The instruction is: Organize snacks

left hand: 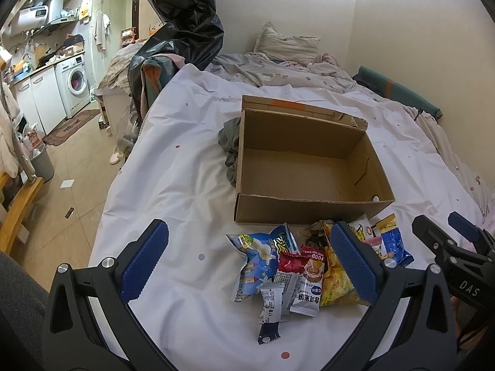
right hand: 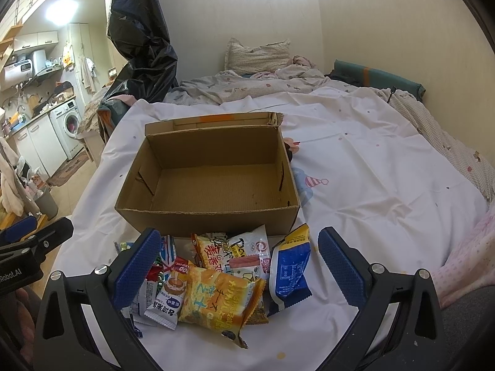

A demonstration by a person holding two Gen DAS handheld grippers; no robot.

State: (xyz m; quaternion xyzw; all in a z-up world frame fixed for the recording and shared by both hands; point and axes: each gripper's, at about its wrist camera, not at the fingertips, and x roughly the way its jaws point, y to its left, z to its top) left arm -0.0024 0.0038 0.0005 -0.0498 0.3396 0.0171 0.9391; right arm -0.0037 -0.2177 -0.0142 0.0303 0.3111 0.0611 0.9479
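Note:
An empty brown cardboard box (left hand: 297,167) (right hand: 213,173) stands open on the white bed sheet. A heap of snack packets lies just in front of it: a blue-and-white bag (left hand: 256,256), a red and white rice-cake packet (left hand: 304,278), a yellow chip bag (right hand: 216,303) (left hand: 335,281) and a blue packet (right hand: 290,272) (left hand: 393,244). My left gripper (left hand: 247,266) is open and empty above the left of the heap. My right gripper (right hand: 239,272) is open and empty above the heap; it also shows in the left wrist view (left hand: 445,232).
A grey cloth (left hand: 229,145) lies against the box's left side. A black plastic bag (left hand: 182,31) hangs at the bed's far left. Pillows and a rumpled quilt (right hand: 263,77) lie at the head of the bed. The bed's left edge drops to the kitchen floor (left hand: 71,179).

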